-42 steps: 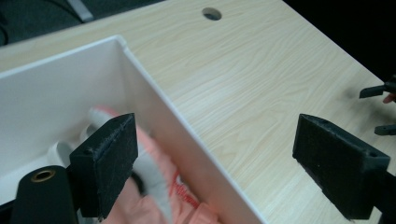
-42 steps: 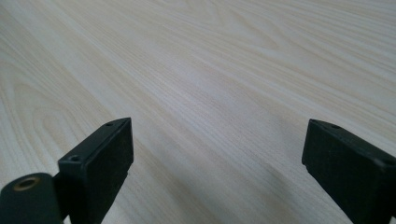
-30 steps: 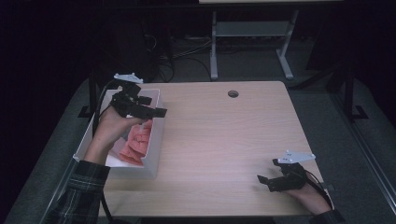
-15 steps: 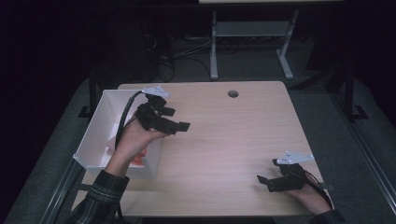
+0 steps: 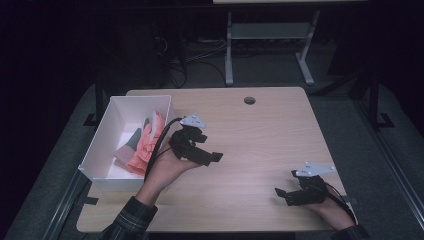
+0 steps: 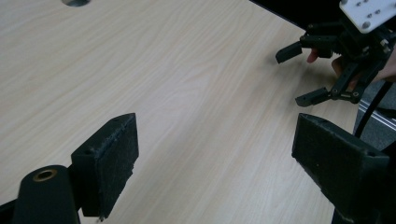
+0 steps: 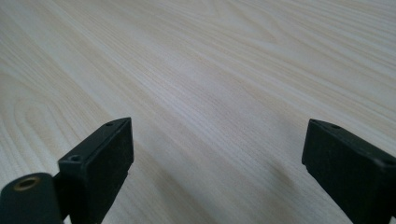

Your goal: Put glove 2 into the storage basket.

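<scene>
1. No text, label, brand, number or sign can be read on the pale wooden table (image 5: pixel 280 145)
2. None can be read on the white rectangular plastic bin (image 5: pixel 107 137) either

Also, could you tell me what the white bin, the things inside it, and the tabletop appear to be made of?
The white bin looks like smooth, matte plastic: thin, straight walls of even colour. The gloves inside seem to be soft fabric, coral pink and grey, lying limp and crumpled; a coating cannot be ruled out. The tabletop looks like pale wood-grain laminate with a low sheen; real veneer is possible.
</scene>
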Demonstrator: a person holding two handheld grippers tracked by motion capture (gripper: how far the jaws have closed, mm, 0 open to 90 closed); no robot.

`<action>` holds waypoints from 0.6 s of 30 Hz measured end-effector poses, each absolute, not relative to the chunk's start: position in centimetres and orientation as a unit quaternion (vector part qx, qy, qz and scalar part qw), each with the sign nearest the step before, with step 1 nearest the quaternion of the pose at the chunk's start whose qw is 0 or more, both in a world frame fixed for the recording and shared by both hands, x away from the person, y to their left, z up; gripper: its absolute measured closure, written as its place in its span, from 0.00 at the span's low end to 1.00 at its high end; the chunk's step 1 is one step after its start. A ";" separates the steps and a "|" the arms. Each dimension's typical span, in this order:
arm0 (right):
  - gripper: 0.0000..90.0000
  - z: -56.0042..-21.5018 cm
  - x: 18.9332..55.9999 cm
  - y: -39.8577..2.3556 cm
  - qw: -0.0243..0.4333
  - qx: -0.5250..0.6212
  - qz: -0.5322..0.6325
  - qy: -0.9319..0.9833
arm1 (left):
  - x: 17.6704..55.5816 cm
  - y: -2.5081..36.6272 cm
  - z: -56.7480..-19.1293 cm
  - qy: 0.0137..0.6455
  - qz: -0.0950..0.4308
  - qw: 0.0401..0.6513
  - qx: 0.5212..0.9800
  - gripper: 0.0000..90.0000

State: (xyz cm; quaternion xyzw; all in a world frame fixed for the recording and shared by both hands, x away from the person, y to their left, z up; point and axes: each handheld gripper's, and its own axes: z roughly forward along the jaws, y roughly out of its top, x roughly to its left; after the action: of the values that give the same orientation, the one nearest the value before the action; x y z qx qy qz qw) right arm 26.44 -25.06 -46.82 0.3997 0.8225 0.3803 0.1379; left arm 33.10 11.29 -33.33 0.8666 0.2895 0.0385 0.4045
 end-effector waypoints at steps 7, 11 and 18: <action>0.10 -46.9 26.4 -25.0 0.139 0.397 0.377 0.825 | 32.1 10.2 -36.3 0.271 0.042 0.402 0.874 0.16; 0.10 -46.9 26.4 -25.0 0.139 0.397 0.377 0.825 | 31.7 10.0 -38.3 0.266 0.037 0.397 0.877 0.16; 0.10 -47.0 26.4 -24.9 0.139 0.397 0.374 0.827 | 31.1 10.2 -41.2 0.268 0.032 0.390 0.880 0.16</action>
State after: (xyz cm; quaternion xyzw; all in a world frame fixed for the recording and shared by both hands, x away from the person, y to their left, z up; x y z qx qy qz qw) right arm 26.40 -24.88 -46.99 0.3966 0.8268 0.3737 0.1392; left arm 31.14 10.22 -41.23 0.8803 0.2677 0.0315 0.3905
